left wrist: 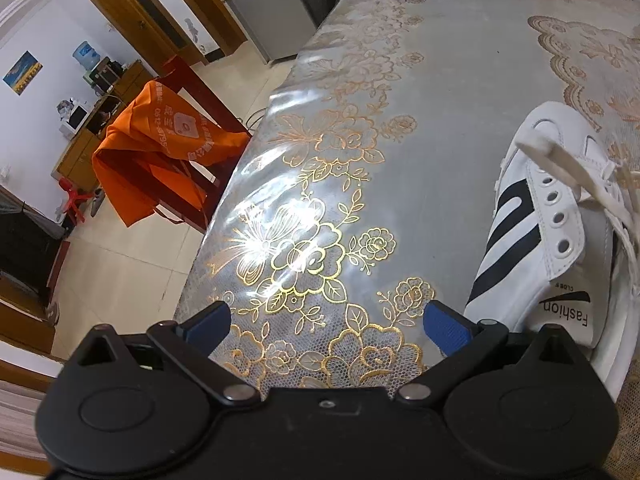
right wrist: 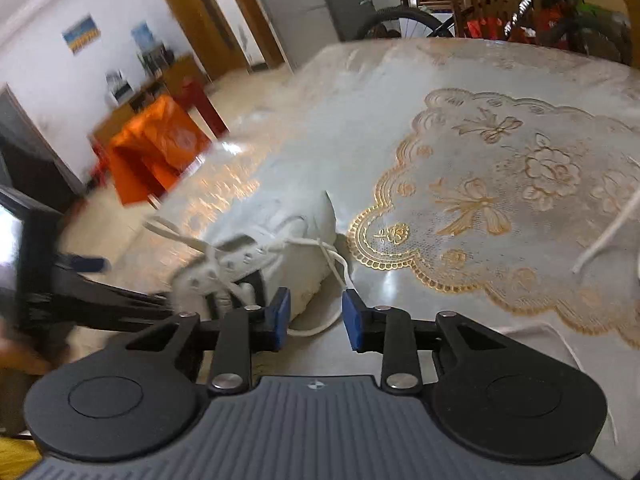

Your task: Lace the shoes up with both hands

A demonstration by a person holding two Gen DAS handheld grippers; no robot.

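A white sneaker with black stripes lies on the table at the right of the left wrist view, and a flat white lace crosses its eyelets. My left gripper stands wide open over bare tablecloth to the left of the shoe, with nothing between its pads. In the blurred right wrist view the same sneaker sits just beyond my right gripper. That gripper's jaws stand apart. A lace end runs from the shoe to the right fingertip and loops loosely below the gap, unpinched.
A clear plastic cover with gold flower print lies over the table. Its left edge drops to a tiled floor, where an orange bag hangs on a red chair. A second white lace lies at the far right. My left gripper's arm shows at left.
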